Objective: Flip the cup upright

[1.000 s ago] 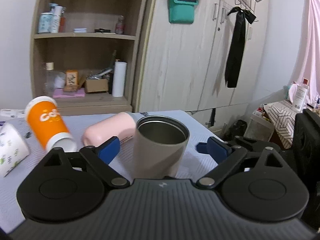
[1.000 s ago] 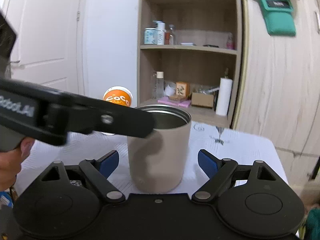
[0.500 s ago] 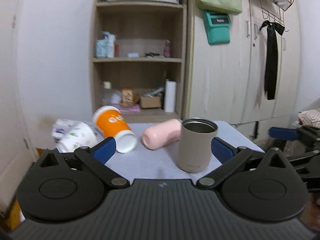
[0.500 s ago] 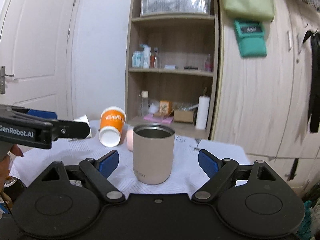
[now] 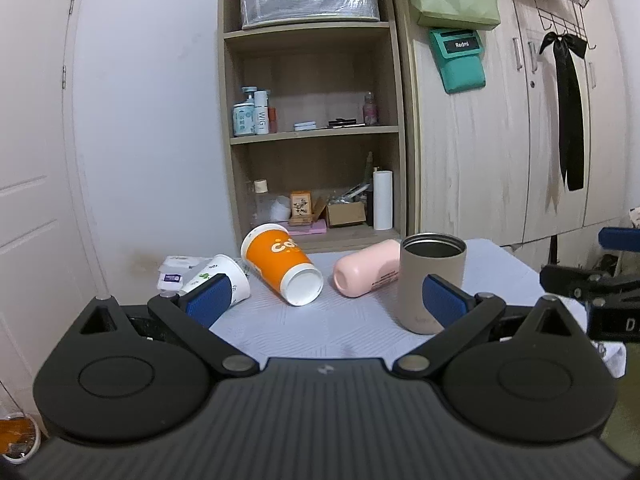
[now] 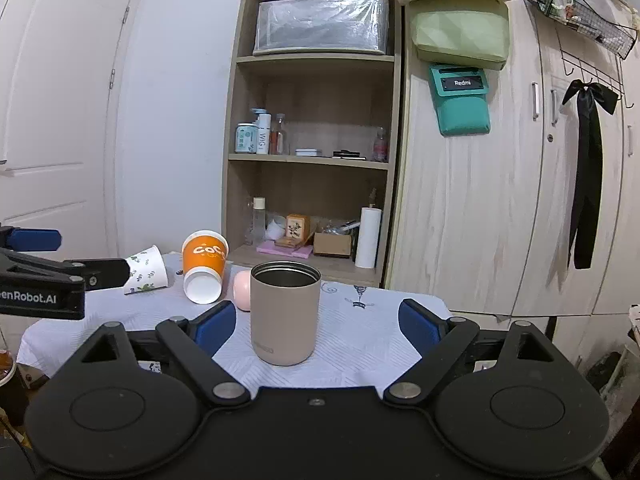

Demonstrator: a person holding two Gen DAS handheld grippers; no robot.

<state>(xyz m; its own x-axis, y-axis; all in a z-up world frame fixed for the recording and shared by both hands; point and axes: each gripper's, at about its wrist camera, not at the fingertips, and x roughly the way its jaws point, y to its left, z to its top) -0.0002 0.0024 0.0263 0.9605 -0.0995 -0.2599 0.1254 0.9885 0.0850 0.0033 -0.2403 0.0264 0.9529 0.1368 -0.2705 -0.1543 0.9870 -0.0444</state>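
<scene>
A beige metal tumbler (image 5: 431,280) stands upright, mouth up, on the white-covered table (image 5: 320,328); it also shows in the right wrist view (image 6: 285,314). An orange paper cup (image 5: 282,270) lies on its side, as do a pink cup (image 5: 366,273) and a white leaf-print paper cup (image 5: 218,280). My left gripper (image 5: 326,300) is open and empty, back from the table's near edge. My right gripper (image 6: 316,322) is open and empty, the tumbler beyond and between its fingers.
A wooden shelf unit (image 5: 312,140) with bottles, boxes and a paper roll stands behind the table. Wardrobe doors (image 5: 520,140) are to the right, a white door (image 5: 36,160) to the left. A small packet (image 5: 172,278) lies at the table's far left.
Both grippers have pulled back from the tumbler, which stays upright on the table. The left gripper moved back and to the left, so all the cups now show.
</scene>
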